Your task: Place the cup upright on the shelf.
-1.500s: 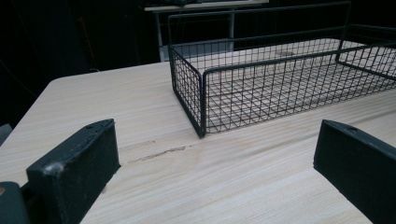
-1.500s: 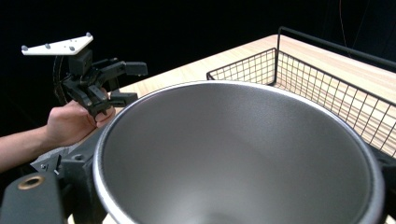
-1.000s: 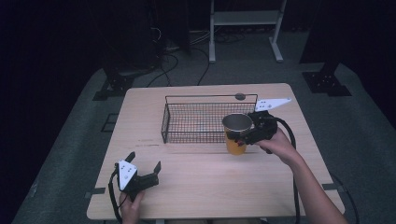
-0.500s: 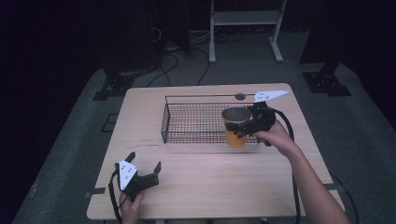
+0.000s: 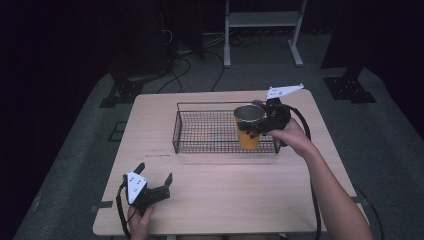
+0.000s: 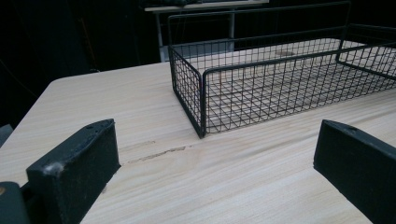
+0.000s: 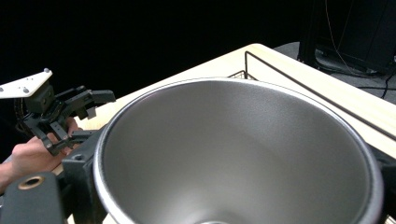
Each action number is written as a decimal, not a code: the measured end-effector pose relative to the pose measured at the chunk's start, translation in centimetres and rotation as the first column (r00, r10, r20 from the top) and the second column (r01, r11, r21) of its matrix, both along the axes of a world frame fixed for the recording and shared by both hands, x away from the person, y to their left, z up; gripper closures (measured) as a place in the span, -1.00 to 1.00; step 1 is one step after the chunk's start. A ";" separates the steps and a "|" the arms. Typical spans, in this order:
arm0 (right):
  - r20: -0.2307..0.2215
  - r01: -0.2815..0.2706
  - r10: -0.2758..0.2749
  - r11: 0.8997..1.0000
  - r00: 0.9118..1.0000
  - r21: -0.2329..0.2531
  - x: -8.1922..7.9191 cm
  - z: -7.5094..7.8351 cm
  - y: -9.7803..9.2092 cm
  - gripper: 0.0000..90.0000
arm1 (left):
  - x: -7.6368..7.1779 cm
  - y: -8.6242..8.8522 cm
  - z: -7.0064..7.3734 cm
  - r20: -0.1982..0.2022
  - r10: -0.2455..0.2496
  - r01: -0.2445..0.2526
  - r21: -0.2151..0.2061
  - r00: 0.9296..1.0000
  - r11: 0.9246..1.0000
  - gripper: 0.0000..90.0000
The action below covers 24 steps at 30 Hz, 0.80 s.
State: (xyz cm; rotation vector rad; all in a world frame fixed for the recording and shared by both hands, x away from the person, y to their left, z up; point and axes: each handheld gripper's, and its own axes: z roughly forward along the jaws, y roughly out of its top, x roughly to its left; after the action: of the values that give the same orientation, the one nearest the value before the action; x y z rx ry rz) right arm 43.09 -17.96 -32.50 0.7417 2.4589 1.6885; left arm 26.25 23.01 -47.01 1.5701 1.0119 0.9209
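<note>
- My right gripper (image 5: 260,126) is clamped on the cup (image 5: 249,127), orange outside, steel inside; the cup sits between the jaws, over the right end of the wire basket (image 5: 200,131).
- My left gripper (image 5: 152,184) rests with jaws spread wide and nothing between them; the basket's corner lies ahead of them, well apart.
- The table (image 5: 240,195) is pale wood, bare in front of my left jaws.
- Beyond the table the room is dark: grey floor (image 5: 75,150), cables, a white stand (image 5: 260,20).
</note>
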 end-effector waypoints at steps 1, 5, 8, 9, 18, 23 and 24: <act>0.002 0.000 0.000 1.000 1.000 -0.005 0.1 0.1 0.1 -0.78 | 0.0 0.0 0.0 0.001 0.000 0.000 -0.001 1.000 1.000 -1.00; -0.002 0.008 -0.008 1.000 1.000 -0.009 0.7 0.4 0.3 -0.78 | 0.0 0.0 0.0 0.002 0.001 -0.001 0.001 1.000 1.000 -1.00; -0.006 0.012 -0.012 1.000 1.000 -0.018 1.3 0.6 0.4 -0.78 | 0.0 0.0 0.0 0.003 0.000 0.000 -0.001 1.000 1.000 -1.00; -0.003 0.015 -0.015 1.000 1.000 -0.011 1.4 0.6 0.4 -0.78 | 0.0 0.0 0.0 0.002 0.000 0.000 -0.001 1.000 1.000 -1.00; -0.015 0.020 -0.020 1.000 1.000 -0.021 3.1 0.8 0.9 -0.78 | 0.0 0.0 0.0 0.002 0.000 0.000 -0.005 1.000 1.000 -1.00; -0.017 0.022 -0.022 1.000 1.000 -0.007 3.9 0.7 1.1 -0.78 | 0.0 0.0 0.0 0.003 -0.001 0.001 -0.006 1.000 1.000 -1.00; -0.022 0.021 -0.021 1.000 1.000 -0.006 4.0 0.6 1.1 -0.78 | 0.0 0.0 0.0 0.003 -0.001 0.001 -0.005 1.000 1.000 -1.00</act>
State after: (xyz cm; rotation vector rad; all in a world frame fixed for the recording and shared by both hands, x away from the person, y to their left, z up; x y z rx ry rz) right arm 47.10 -16.89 -31.91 0.7869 2.4605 1.6739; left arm 26.23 23.02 -47.01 1.5647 1.0106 0.9184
